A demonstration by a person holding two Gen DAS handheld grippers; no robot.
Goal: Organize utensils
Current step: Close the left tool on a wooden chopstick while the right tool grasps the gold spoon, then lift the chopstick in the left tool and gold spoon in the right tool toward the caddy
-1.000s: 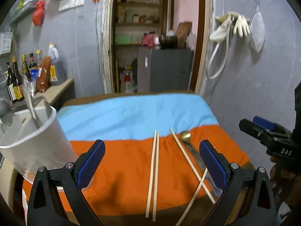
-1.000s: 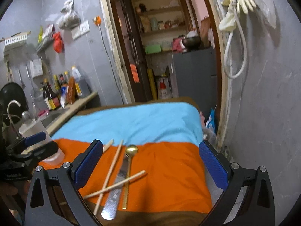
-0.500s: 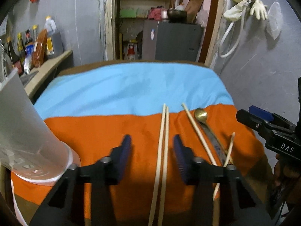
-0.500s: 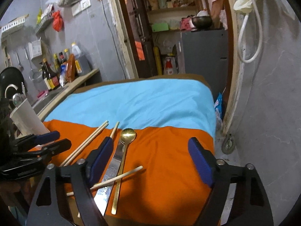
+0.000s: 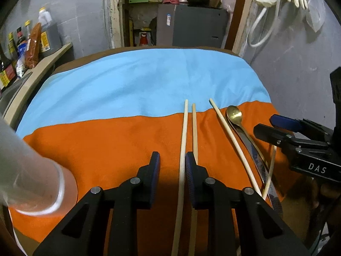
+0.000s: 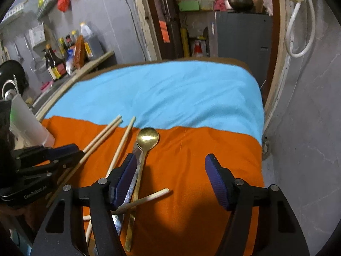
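Several wooden chopsticks, a gold spoon (image 5: 234,113) and a metal knife (image 5: 253,149) lie on the orange part of the cloth. My left gripper (image 5: 172,162) is low over the cloth, its jaws narrowed to a small gap around one chopstick (image 5: 183,136) of a parallel pair; the second chopstick (image 5: 194,125) lies just outside the right finger. My right gripper (image 6: 170,175) is open and empty above the spoon (image 6: 147,138), the knife (image 6: 136,155) and a crossed chopstick (image 6: 149,197).
A white plastic holder (image 5: 23,170) stands at the left edge of the table; it also shows in the right wrist view (image 6: 25,123). Bottles (image 6: 57,61) line a counter on the left. A grey cabinet (image 5: 196,27) stands in the doorway behind. The blue cloth (image 5: 138,85) covers the far half.
My left gripper has dropped toward the cloth and its jaws have narrowed from wide open to a small gap around a chopstick. My right gripper has lowered and narrowed a little.
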